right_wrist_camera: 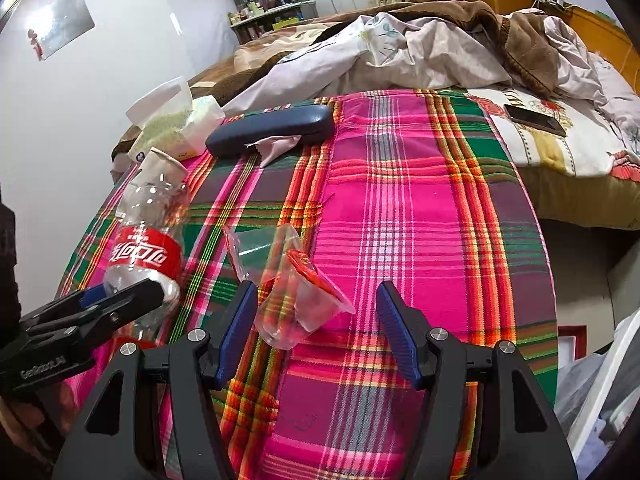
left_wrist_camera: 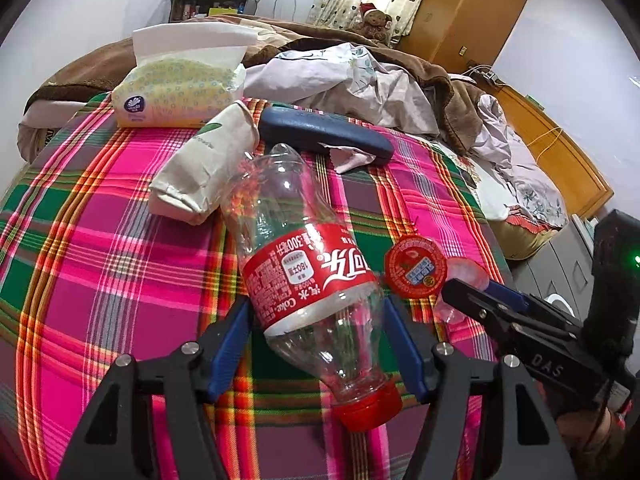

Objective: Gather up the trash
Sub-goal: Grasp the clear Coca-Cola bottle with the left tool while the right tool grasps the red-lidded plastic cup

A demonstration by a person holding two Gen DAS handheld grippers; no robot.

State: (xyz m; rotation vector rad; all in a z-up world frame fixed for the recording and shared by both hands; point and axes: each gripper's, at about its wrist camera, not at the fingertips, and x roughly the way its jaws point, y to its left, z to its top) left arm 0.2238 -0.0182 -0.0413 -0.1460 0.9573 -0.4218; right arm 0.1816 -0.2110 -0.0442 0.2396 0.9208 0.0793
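Left wrist view: the left gripper (left_wrist_camera: 316,336) has its jaws half open around an empty plastic cola bottle (left_wrist_camera: 304,264), which lies on the plaid blanket (left_wrist_camera: 100,260) of the bed with its red cap toward the camera. The blue pads stand on both sides of the bottle's label, very near it, but I cannot tell if they press on it. Beside the bottle on the right lies a small clear jelly cup (left_wrist_camera: 416,268) with a red lid, and the right gripper (left_wrist_camera: 476,296) reaches to it. Behind are a crushed paper cup (left_wrist_camera: 208,164), a tissue pack (left_wrist_camera: 176,92) and a dark blue glasses case (left_wrist_camera: 324,132).

Right wrist view: the right gripper (right_wrist_camera: 316,332) has its jaws half open with the jelly cup (right_wrist_camera: 300,304) between them; the left pad is close to the cup and the right pad is apart from it. A clear wrapper (right_wrist_camera: 256,248) lies just behind. The left gripper (right_wrist_camera: 120,300) is at the bottle (right_wrist_camera: 144,248). A phone (right_wrist_camera: 534,120) lies far on the bed.
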